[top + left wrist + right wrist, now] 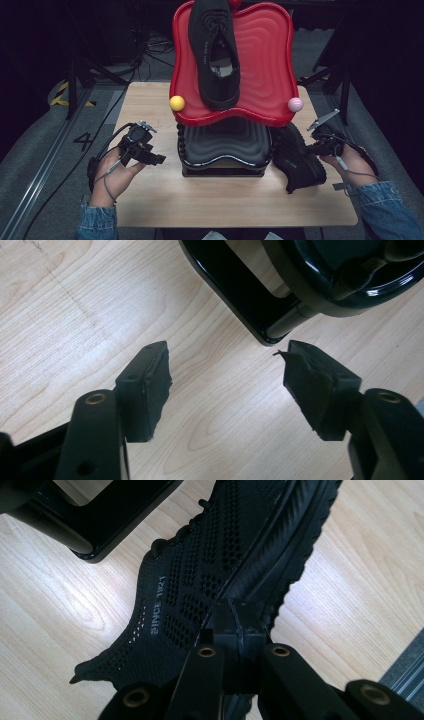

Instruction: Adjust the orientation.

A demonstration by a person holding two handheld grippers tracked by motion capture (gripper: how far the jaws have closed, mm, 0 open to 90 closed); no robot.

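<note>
Shoe in hand: a black knit shoe (200,575) lies tilted on its side on the table (150,115), just right of the rack's black lower tray (225,145), sole edge turned toward the right gripper (239,617).
Right gripper: its jaws are pressed together on the shoe near the sole edge, where knit upper meets rubber; in the high view the right hand (350,160) holds it beside the shoe.
Left gripper: the left gripper (225,385) has its jaws spread wide with nothing between them, over bare wood near the corner of the rack's black base (250,300).
Other shoe: a second shoe (215,50) rests on the red tray (270,60) on top, toe away from the person, with room to its right.
Likely aim: judging by the layout, this shoe belongs beside its mate on the red tray.
Weight: probably light, easy for one gripper.
Stiffness: the mesh upper looks soft and will fold or sag; the sole is the firmer part.
Slip: the ribbed rubber should grip the pads well; thin knit alone may stretch and pull loose.
Best hold: the sole rim or the heel collar, not the loose tongue.
Risk: held at one edge, the shoe may swing and bump the tray rim or the yellow ball (177,103) and pink ball (295,104).
</note>
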